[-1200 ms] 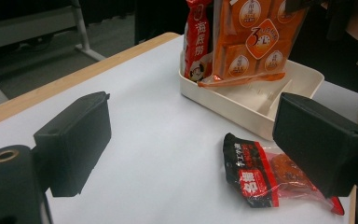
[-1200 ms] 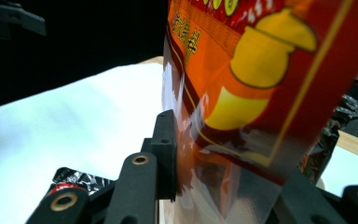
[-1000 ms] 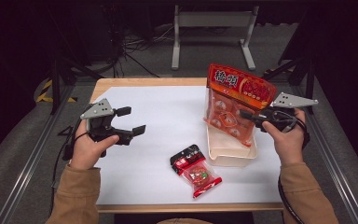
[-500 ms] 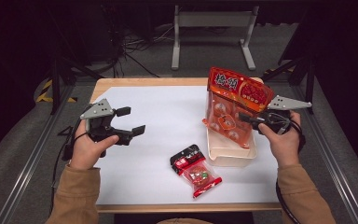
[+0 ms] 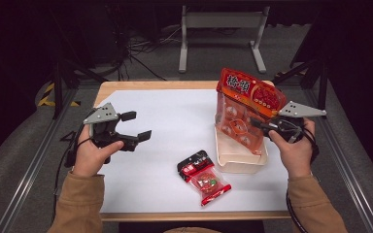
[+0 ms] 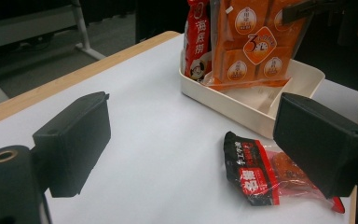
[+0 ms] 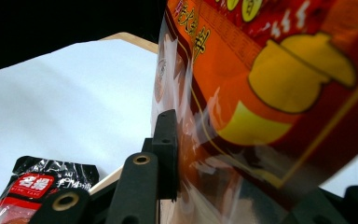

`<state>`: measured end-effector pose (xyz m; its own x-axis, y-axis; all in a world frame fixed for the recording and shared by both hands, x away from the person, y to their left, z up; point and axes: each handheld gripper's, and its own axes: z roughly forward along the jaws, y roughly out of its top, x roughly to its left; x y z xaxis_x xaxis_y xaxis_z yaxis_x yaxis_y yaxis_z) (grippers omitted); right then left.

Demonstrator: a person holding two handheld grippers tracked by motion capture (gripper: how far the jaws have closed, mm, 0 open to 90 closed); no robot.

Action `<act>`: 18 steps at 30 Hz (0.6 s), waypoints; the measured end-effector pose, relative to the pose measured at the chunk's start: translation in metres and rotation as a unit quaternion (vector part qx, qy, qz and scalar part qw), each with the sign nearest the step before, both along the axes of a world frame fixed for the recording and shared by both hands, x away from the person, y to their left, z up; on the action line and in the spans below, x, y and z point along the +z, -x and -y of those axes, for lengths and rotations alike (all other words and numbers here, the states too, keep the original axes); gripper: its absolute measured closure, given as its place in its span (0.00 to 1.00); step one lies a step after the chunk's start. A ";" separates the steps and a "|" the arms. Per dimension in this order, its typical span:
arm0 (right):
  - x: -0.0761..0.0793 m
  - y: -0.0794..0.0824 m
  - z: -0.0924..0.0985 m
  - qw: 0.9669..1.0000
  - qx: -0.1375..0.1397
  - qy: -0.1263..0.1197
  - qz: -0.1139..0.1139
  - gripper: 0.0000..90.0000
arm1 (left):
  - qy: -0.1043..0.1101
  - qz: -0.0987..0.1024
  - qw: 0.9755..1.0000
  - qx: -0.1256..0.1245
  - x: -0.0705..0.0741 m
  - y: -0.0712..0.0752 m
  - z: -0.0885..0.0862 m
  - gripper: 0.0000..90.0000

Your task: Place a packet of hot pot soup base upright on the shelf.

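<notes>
Lying near the cream tray, a small red-and-black packet sits apart.

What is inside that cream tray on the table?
The cream tray holds the upright orange snack bag, gripped by the right gripper, beside a red packet. The bags hide the floor beneath them.

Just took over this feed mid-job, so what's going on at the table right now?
A person at the table works with a gripper in each hand. The right gripper is shut on a large orange snack bag, holding it upright with its lower end in the cream tray. The left gripper is open and holds nothing, poised over the white sheet at the left. A smaller red and black packet lies flat on the sheet just in front of the tray, untouched.
</notes>
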<state>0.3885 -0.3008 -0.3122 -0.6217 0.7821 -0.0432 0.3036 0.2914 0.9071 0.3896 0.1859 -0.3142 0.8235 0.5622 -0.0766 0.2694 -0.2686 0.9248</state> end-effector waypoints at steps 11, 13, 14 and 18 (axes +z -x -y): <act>-0.010 -0.003 -0.003 1.000 -0.020 0.013 -0.015 0.78 | -0.003 -0.001 1.000 -0.002 0.000 0.000 0.001 0.13; -0.013 -0.003 -0.003 1.000 -0.013 0.009 -0.015 0.78 | -0.003 0.000 1.000 -0.001 0.000 0.000 0.001 0.13; -0.014 -0.003 -0.003 1.000 -0.013 0.008 -0.017 0.78 | -0.003 -0.002 1.000 -0.001 0.000 0.000 0.001 0.13; -0.021 -0.005 -0.003 1.000 -0.007 0.010 -0.028 0.78 | -0.002 -0.003 1.000 -0.003 -0.001 0.000 0.002 0.13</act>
<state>0.3936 -0.2979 -0.3329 -0.6133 0.7895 -0.0241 0.3570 0.3043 0.8832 0.3900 0.1840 -0.3150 0.8261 0.5580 -0.0787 0.2729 -0.2739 0.9222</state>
